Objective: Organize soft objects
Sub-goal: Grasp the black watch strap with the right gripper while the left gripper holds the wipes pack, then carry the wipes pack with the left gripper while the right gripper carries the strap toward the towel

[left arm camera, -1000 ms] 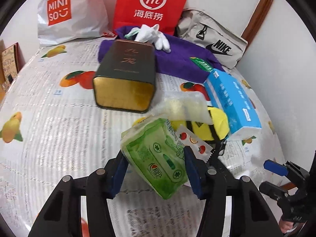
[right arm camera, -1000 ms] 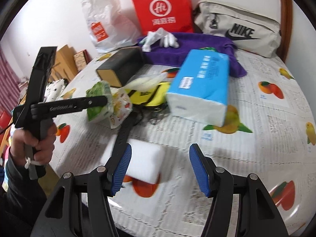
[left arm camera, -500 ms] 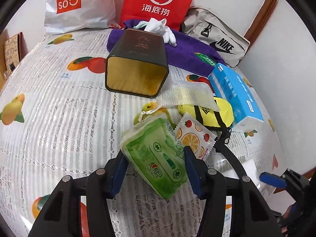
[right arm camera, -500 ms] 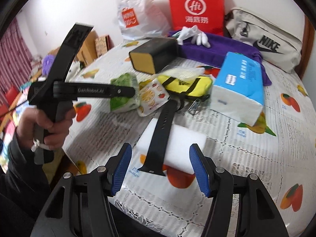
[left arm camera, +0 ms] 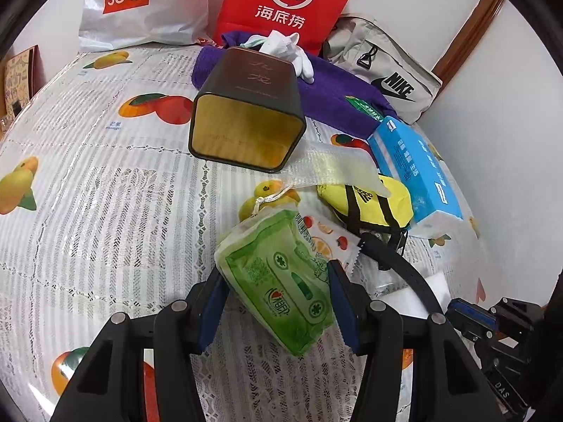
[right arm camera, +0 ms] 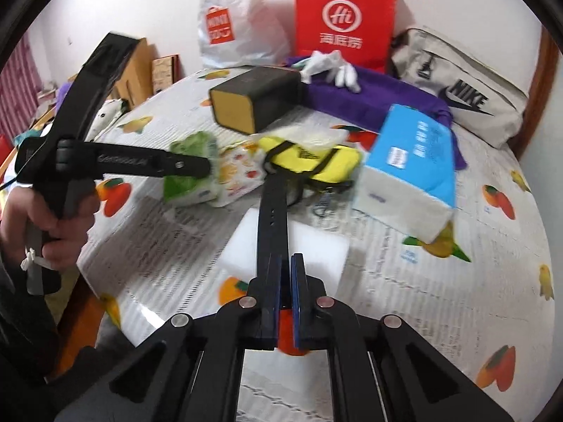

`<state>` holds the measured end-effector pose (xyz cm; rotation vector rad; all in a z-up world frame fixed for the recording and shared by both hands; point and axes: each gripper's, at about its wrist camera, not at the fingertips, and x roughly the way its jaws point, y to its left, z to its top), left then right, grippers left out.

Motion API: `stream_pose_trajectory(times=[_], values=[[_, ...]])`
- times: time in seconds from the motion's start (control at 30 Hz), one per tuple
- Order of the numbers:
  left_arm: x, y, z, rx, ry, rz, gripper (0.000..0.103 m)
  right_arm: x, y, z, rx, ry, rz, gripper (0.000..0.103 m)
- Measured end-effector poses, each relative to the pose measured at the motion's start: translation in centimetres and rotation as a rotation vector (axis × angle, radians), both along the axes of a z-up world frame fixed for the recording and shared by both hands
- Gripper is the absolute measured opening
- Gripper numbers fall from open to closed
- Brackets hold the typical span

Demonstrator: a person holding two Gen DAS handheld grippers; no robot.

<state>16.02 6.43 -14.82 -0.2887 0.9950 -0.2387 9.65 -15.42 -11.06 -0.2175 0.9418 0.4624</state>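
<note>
**A:** What do you think can go wrong from here?

**B:** Two things. The left gripper (left arm camera: 278, 302) is closed on the green tissue pack (left arm camera: 281, 281) and holds it above the desk (left arm camera: 105, 193). The pack is soft and tilted, with one corner hanging below the fingers. If the squeeze becomes weaker, I think it can slide out. A small fruit-print sachet (left arm camera: 329, 242) lies just beside it, touching or nearly so; I cannot tell which. It may be dragged along.

**A:** And the right side?

**B:** The right gripper (right arm camera: 285, 281) is almost fully closed, only a thin gap remains. It has the end of the black strap (right arm camera: 272, 218) pinched between the fingers. This strap runs over the white foam block (right arm camera: 309, 246) to the yellow pouch (right arm camera: 316, 161). If the person pulls, the pouch will probably follow, and it may push the blue tissue box (right arm camera: 411, 161), which stands just beside it. The thin strap may also slip from such a narrow hold.

**A:** How are the hands placed?

**B:** The left hand (right arm camera: 52, 218) grips its handle at the near-left edge of the desk, and the gripper points across toward the dark tin (left arm camera: 250, 116), which lies on its side with the open mouth facing it. The right gripper is low at the near edge and points forward along the strap. The right view is a little blurred, so fine details there are uncertain.
</note>
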Motion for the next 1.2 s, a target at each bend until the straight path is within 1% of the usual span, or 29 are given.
stream_pose_trajectory(times=[0.07,0.13,0.17,0.2,0.23,0.3,0.33,0.43,0.53,0.57,0.6,0.73,1.0,1.2], values=[[0.0,0.0,0.0,0.0,-0.002,-0.002,0.053,0.1,-0.2,0.0,-0.006,0.01,0.004,0.006],[0.0,0.0,0.0,-0.002,-0.002,-0.003,0.053,0.4,-0.1,0.3,0.017,0.018,0.001,0.006],[0.0,0.0,0.0,-0.002,-0.002,-0.003,0.053,0.8,0.0,0.5,0.04,0.025,0.007,0.009],[0.0,0.0,0.0,-0.004,-0.002,-0.004,0.053,1.0,0.2,0.6,0.058,0.028,0.015,0.015],[0.0,0.0,0.0,-0.005,-0.002,-0.005,0.053,1.3,0.6,0.7,0.068,0.026,0.025,0.018],[0.0,0.0,-0.1,-0.01,-0.002,-0.004,0.053,2.1,1.5,0.4,0.055,0.019,0.028,0.032],[0.0,0.0,-0.1,-0.012,-0.001,-0.004,0.053,2.4,1.8,0.3,0.049,0.022,0.029,0.033],[0.0,0.1,-0.1,-0.011,0.001,-0.006,0.053,3.6,2.4,-0.7,0.057,0.064,0.027,0.033],[0.1,0.1,-0.1,-0.01,0.0,-0.007,0.053,3.9,3.0,-1.0,0.042,0.046,0.034,0.033],[0.1,0.1,-0.1,-0.011,0.0,-0.006,0.053,4.0,3.1,-1.1,0.038,0.043,0.04,0.031],[0.1,0.1,-0.1,-0.01,0.001,-0.005,0.053,4.3,3.1,-1.2,0.047,0.05,0.041,0.02],[0.1,0.2,-0.2,-0.013,0.0,-0.011,0.053,4.7,2.5,-0.7,0.072,0.068,0.028,0.02],[0.2,0.3,-0.3,-0.015,0.0,-0.014,0.053,3.9,0.9,0.3,0.047,0.077,-0.006,0.02],[0.3,0.1,-0.3,-0.011,0.0,-0.017,0.053,3.7,-0.1,-0.1,0.029,0.117,-0.011,0.02]])
